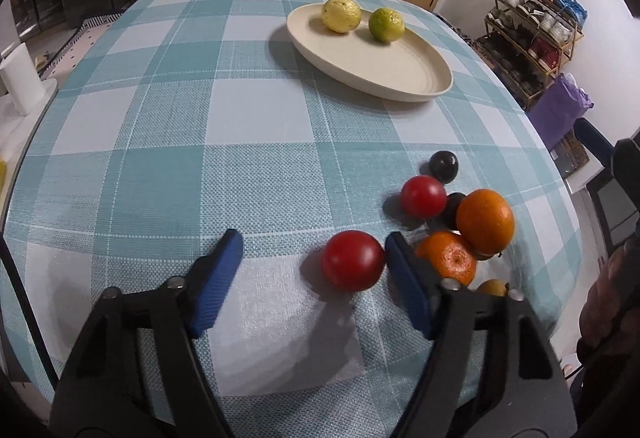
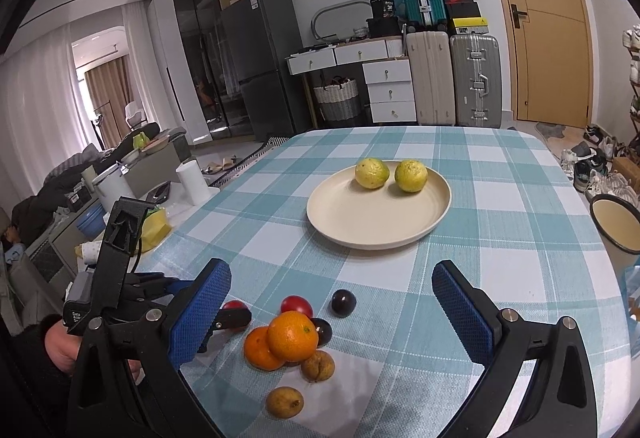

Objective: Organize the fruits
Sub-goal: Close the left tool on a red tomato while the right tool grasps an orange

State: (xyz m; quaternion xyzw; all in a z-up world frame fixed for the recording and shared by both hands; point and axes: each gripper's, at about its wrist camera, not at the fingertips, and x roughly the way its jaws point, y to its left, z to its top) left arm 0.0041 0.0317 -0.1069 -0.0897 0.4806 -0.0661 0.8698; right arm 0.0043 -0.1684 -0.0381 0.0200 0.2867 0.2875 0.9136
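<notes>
A cream plate (image 1: 400,74) (image 2: 360,226) holds a yellow citrus (image 1: 341,14) (image 2: 371,173) and a green citrus (image 1: 386,24) (image 2: 411,175). Near the table's front lie two red tomatoes (image 1: 352,266) (image 1: 424,196), two dark plums (image 1: 444,166) (image 2: 343,302), two oranges (image 1: 485,220) (image 2: 293,336) and two small brown fruits (image 2: 318,366) (image 2: 285,401). My left gripper (image 1: 314,252) is open, low over the cloth, with the nearer tomato between its fingers, against the right one. My right gripper (image 2: 332,294) is open and empty above the fruit pile.
The table wears a teal checked cloth (image 1: 180,118). A cream enamel pot (image 2: 616,226) stands at the right edge in the right wrist view. A white paper roll (image 1: 20,78) stands off the table's left side. Suitcases, drawers and a shoe rack lie beyond.
</notes>
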